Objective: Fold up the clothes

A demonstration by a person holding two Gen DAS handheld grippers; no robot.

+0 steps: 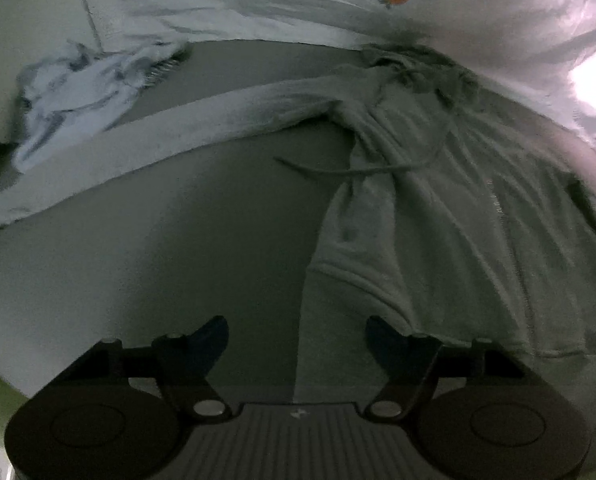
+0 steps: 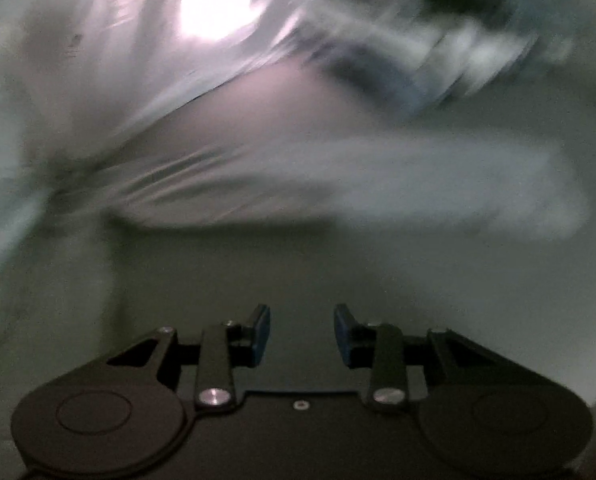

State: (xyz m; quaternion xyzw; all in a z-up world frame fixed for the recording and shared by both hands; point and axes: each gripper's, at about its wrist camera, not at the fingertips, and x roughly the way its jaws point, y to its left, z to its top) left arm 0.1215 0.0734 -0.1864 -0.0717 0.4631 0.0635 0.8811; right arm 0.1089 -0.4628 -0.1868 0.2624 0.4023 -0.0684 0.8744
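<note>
You have the hooded garment (image 1: 438, 208) lying front-up on the grey bed surface (image 1: 178, 260), and its body fills the right half of the left wrist view; this flat lay is what a fold needs, so I judge you are at the start of the folding, not in the middle of it. One sleeve (image 1: 170, 136) is stretched out to the left, away from the body, which makes it easy to take at the cuff and bring across. The drawstring (image 1: 338, 170) lies loose over the chest and trails onto the bed. Your left gripper (image 1: 298, 340) hovers above the lower hem with its jaws standing wide, and nothing is between them. Your right gripper (image 2: 302, 336) has its jaws only partly apart, also with no cloth between the blue pads (image 2: 262, 332); its view is strongly blurred, so I can tell only a pale band, probably the other sleeve (image 2: 438, 192), lying across the bed in front of it. A second, crumpled pale garment (image 1: 82, 92) waits near the far left, beside the printed bedding (image 1: 338, 4), well apart from the hoodie. No basket, box or other container is visible in either view, so there is nothing to report inside one.
</note>
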